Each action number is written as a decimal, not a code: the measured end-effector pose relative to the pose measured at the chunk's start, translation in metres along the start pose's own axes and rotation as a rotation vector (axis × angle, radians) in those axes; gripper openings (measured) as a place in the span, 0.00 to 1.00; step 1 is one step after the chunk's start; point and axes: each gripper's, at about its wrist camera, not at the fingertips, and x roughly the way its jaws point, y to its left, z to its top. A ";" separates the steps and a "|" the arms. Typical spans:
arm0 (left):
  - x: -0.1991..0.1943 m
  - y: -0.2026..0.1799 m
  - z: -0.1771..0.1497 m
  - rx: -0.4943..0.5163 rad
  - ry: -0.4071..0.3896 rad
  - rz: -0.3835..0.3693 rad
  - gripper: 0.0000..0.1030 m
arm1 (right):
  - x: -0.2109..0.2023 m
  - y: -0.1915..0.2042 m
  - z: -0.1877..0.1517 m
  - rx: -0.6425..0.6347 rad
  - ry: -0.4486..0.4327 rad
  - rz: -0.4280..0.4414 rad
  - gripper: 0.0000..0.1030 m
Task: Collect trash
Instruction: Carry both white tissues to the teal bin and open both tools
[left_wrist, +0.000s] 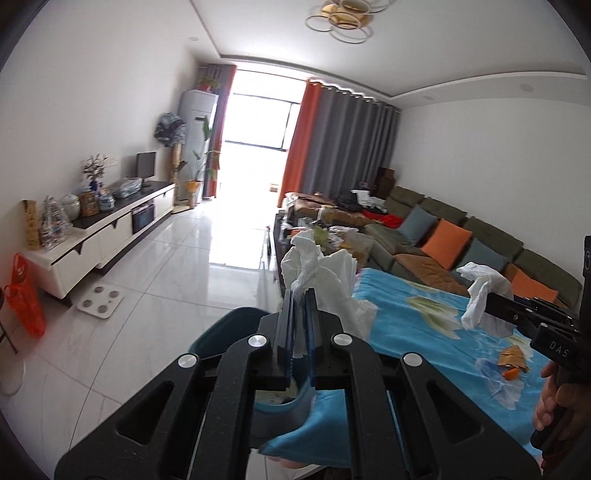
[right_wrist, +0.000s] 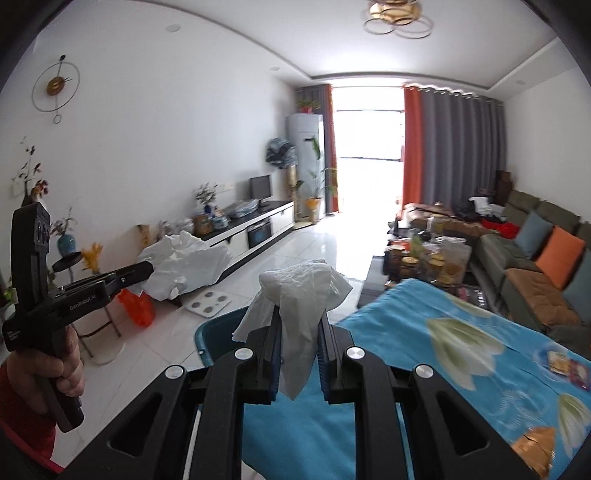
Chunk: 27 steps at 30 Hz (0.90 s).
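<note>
Bright living-room daylight falls on a table draped in a blue flower-print cloth (right_wrist: 424, 354), and a teal bin (right_wrist: 218, 334) stands on the floor just beside its near-left edge. Left gripper (left_wrist: 300, 291) is clamped on a large crumpled white tissue (left_wrist: 325, 273), held above the cloth's left edge, over the bin. Right gripper (right_wrist: 297, 325) is clamped on a smaller white tissue (right_wrist: 301, 295), also above that edge; orange scraps (left_wrist: 511, 360) lie on the cloth.
</note>
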 end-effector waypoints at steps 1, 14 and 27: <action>-0.001 0.007 -0.002 -0.006 0.007 0.013 0.06 | 0.010 0.003 0.001 -0.012 0.014 0.013 0.14; 0.047 0.031 -0.018 -0.038 0.109 0.078 0.06 | 0.099 0.025 0.012 -0.089 0.137 0.049 0.14; 0.153 0.034 -0.057 -0.088 0.292 0.067 0.06 | 0.176 0.041 0.005 -0.127 0.304 0.099 0.15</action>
